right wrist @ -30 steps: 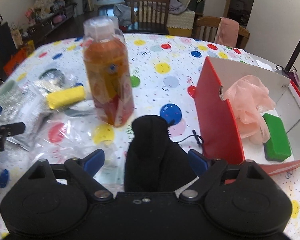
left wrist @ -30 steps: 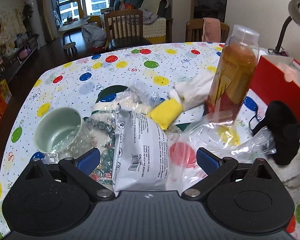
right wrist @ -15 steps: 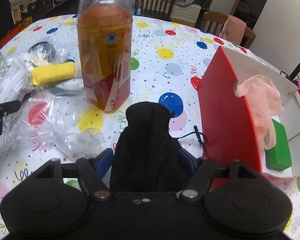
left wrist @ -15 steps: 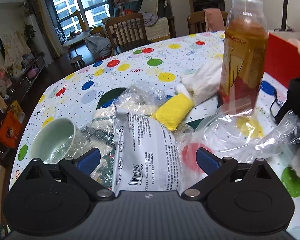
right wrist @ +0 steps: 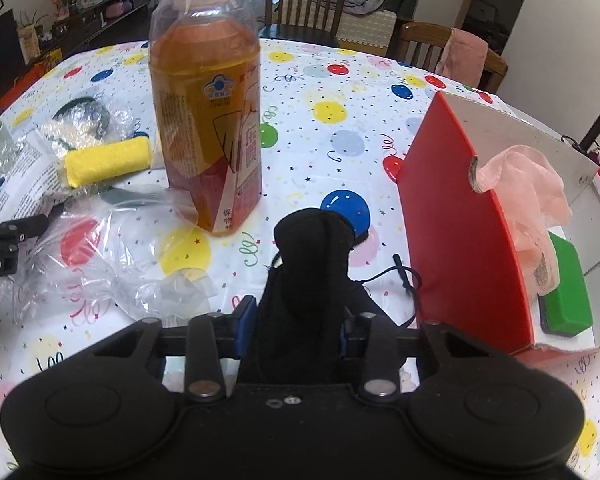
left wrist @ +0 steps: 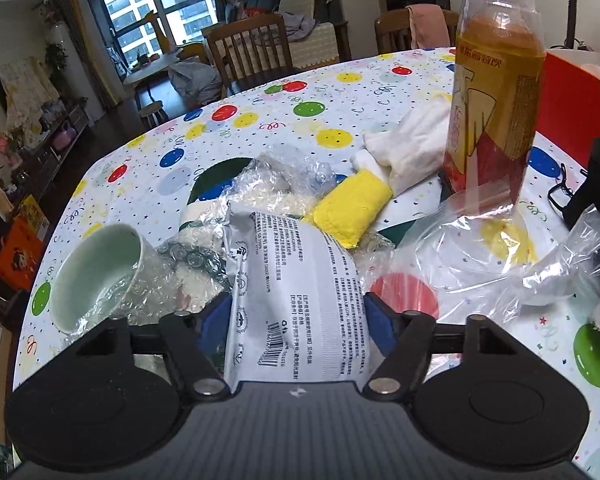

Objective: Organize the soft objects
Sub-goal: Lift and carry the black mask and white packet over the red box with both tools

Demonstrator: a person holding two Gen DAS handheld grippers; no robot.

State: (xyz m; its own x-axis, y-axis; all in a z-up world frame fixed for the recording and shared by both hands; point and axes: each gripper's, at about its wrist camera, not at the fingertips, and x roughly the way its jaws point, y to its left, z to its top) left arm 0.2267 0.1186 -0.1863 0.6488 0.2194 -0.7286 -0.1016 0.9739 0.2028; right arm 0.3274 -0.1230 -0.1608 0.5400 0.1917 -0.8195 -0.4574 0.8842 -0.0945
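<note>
My table wears a white cloth printed with coloured balloons (left wrist: pixel 332 92), and beyond its far edge stand wooden dining chairs (left wrist: pixel 252 52), then a sofa heaped with blankets and a tall window. My left gripper (left wrist: pixel 296 320) is clamped on a soft white printed packet with a barcode (left wrist: pixel 292 300), its blue pads pressing both sides. Ahead of it lie crumpled bubble wrap (left wrist: pixel 260 188), a yellow sponge roll (left wrist: pixel 352 208) and a white cloth glove (left wrist: pixel 412 148); a pale green ceramic cup (left wrist: pixel 96 272) sits to the left near the table edge. My right gripper (right wrist: pixel 296 324) is closed on a black fabric pouch (right wrist: pixel 308 264) with a thin black cord trailing to the right. An amber drink bottle with a plastic wrap over its cap (right wrist: pixel 208 120) stands upright just ahead of the pouch, and a clear plastic bag (right wrist: pixel 100 264) lies flat to its left. At right is a red-and-white cardboard box (right wrist: pixel 460 220), open-topped, holding a pink thin glove (right wrist: pixel 528 196) draped over its wall and a green sponge block (right wrist: pixel 568 292). The far half of the cloth is bare.
</note>
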